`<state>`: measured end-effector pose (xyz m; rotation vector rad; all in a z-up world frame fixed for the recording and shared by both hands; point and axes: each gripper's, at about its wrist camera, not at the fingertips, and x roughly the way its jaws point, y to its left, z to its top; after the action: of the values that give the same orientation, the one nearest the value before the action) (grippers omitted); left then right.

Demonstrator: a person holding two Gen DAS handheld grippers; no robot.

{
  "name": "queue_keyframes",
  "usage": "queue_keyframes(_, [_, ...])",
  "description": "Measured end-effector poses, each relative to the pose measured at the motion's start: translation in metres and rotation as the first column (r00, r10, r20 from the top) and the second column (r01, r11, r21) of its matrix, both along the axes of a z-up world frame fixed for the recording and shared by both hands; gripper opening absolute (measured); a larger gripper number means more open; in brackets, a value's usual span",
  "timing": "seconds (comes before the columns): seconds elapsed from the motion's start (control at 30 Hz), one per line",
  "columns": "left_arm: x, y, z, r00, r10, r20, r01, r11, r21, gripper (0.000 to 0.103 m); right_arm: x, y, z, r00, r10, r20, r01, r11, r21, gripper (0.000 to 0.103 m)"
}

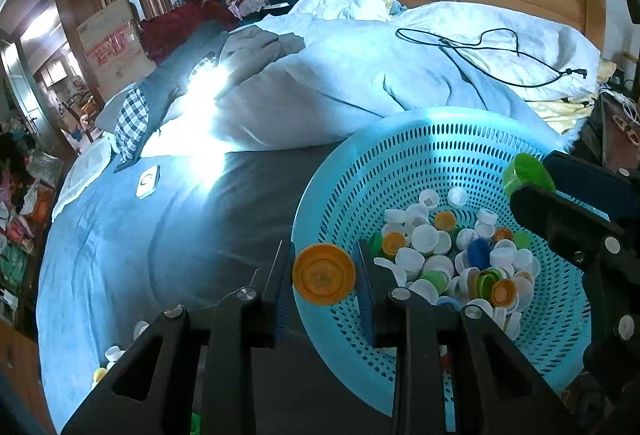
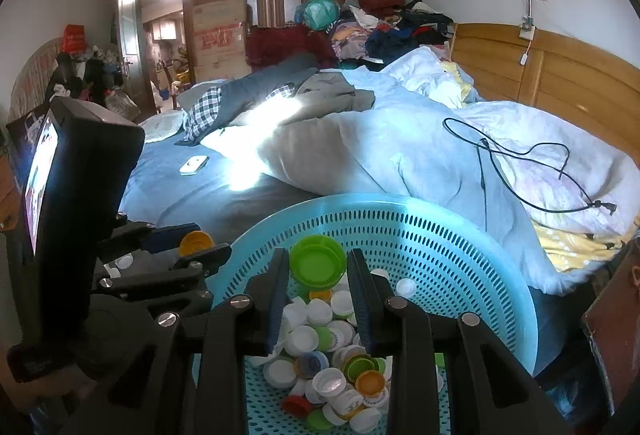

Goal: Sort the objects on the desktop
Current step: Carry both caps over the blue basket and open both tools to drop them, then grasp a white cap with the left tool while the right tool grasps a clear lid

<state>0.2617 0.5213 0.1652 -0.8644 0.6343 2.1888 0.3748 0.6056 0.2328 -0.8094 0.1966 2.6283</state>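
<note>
Bottle caps (image 2: pixel 332 351) in white, green, orange, blue and red lie heaped in the bottom of a perforated light-blue basket (image 2: pixel 440 235), which fills the lower centre of the right wrist view and the lower right of the left wrist view (image 1: pixel 400 171). The left gripper (image 1: pixel 324 275), at the bottom centre of its own frame, is closed on an orange cap (image 1: pixel 323 274), held face-on just over the basket's near rim. The same gripper appears at the middle left of the right wrist view (image 2: pixel 192 247), the orange cap (image 2: pixel 195 241) pinched at its tip beside the basket. The right gripper (image 2: pixel 318 267) grips a green cap (image 2: pixel 318 261) between its fingers above the heap, inside the basket; in the left wrist view it enters from the right edge with the green cap (image 1: pixel 526 173) at its tip. Behind the basket, across the upper half of both frames, lies a bed with a rumpled pale quilt (image 1: pixel 360 75), a black cable (image 1: pixel 480 51) looped on it.
</note>
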Motion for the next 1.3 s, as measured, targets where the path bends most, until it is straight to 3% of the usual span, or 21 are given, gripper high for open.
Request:
queue_keyframes(0.27, [0.001,-0.003,0.0,1.0,0.002,0.004,-0.002,1.0,0.014,0.025,0.002,-0.003,-0.001,1.0,0.02,-0.021,-0.02,1.0,-0.016,0.032])
queue_keyframes(0.5, [0.0,-0.022,0.011,1.0,0.007,-0.007,-0.006,0.997,0.077,0.025,0.017,-0.016,0.008,0.993,0.062,-0.1,-0.061,0.998,0.014,0.032])
queue_keyframes(0.67, [-0.007,-0.034,0.01,0.999,-0.015,0.053,0.008,0.991,0.135,0.025,0.012,-0.026,0.006,0.995,0.06,-0.075,-0.058,0.998,0.03,0.032])
queue_keyframes(0.9, [-0.004,-0.028,0.001,0.996,-0.052,0.079,0.039,0.986,0.165,0.025,0.015,-0.024,0.002,0.999,0.021,-0.044,-0.019,0.999,0.03,0.032])
queue_keyframes(0.93, [-0.003,-0.029,0.0,0.995,-0.056,0.079,0.042,0.985,0.17,0.025,0.016,-0.024,0.002,0.999,0.013,-0.041,-0.011,0.999,0.031,0.032])
queue_keyframes(0.97, [-0.003,-0.028,-0.001,0.994,-0.068,0.087,0.051,0.983,0.177,0.035,0.017,-0.022,0.002,0.999,-0.004,-0.035,0.005,0.999,0.036,0.032])
queue_keyframes(1.0, [-0.004,-0.026,-0.005,0.991,-0.081,0.108,0.062,0.984,0.166,0.049,0.017,-0.02,0.0,1.0,-0.021,-0.017,0.022,0.999,0.046,0.035])
queue_keyframes(1.03, [-0.004,-0.028,-0.007,0.99,-0.077,0.118,0.058,0.986,0.157,0.072,0.018,-0.019,-0.001,0.999,-0.033,-0.009,0.034,0.998,0.05,0.057])
queue_keyframes(1.07, [-0.004,-0.035,-0.006,0.993,-0.063,0.103,0.046,0.985,0.166,0.073,0.021,-0.017,0.0,0.998,-0.053,-0.02,0.054,0.997,0.055,0.079])
queue_keyframes(1.2, [-0.004,-0.086,-0.002,1.0,-0.007,0.029,0.001,0.976,0.217,0.073,0.03,-0.026,0.006,0.996,-0.051,-0.068,0.055,0.997,0.057,0.083])
queue_keyframes(1.3, [-0.012,-0.144,-0.006,0.998,0.062,-0.002,-0.059,0.967,0.248,0.073,0.023,-0.046,0.006,0.996,0.021,-0.086,-0.017,0.999,0.043,0.083])
